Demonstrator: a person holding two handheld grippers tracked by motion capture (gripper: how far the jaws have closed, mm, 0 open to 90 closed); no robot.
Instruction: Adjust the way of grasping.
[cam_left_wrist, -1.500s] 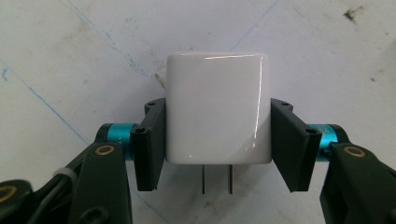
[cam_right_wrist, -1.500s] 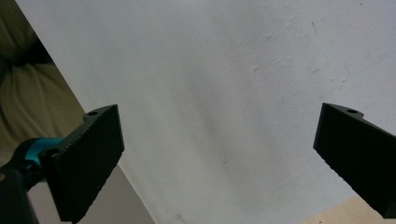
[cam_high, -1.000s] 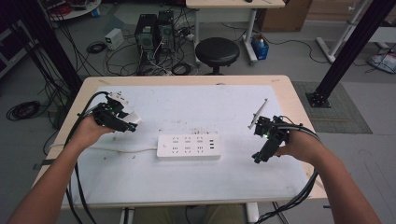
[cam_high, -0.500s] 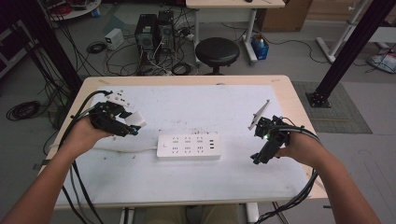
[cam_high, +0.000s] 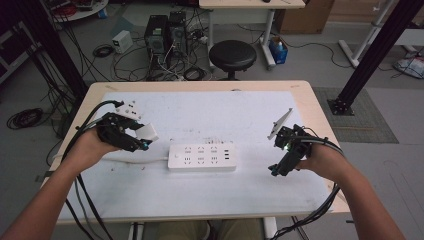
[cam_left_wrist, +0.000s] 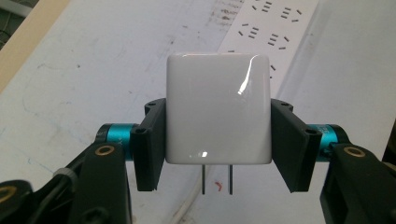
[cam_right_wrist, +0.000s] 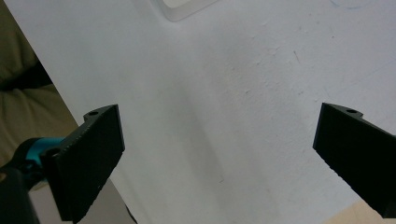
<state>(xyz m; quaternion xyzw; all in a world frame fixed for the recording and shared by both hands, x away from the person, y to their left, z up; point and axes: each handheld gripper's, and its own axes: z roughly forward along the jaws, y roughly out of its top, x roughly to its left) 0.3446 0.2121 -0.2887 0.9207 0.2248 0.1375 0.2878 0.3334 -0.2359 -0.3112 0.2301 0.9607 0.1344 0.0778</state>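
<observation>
White charger (cam_left_wrist: 218, 108) sits clamped in the left gripper (cam_left_wrist: 218, 140) at 9 o'clock of the power strip (cam_high: 202, 157), while the right gripper (cam_right_wrist: 219, 154) gapes wide, holding nothing.

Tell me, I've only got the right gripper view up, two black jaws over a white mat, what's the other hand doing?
Observer: The left gripper is shut on a white charger, clamped by its two sides.
Operator: Can you see its prongs?
Observer: Yes, the left gripper view shows two metal prongs sticking out of the charger's lower edge, bare and not in any socket.
Operator: Where's the power strip from there?
Observer: In the high view the power strip lies flat mid-table, between the two hands, just right of the charger and apart from it.
Operator: And my gripper?
Observer: The right gripper is open and empty, off the strip's right end, not touching it.
</observation>
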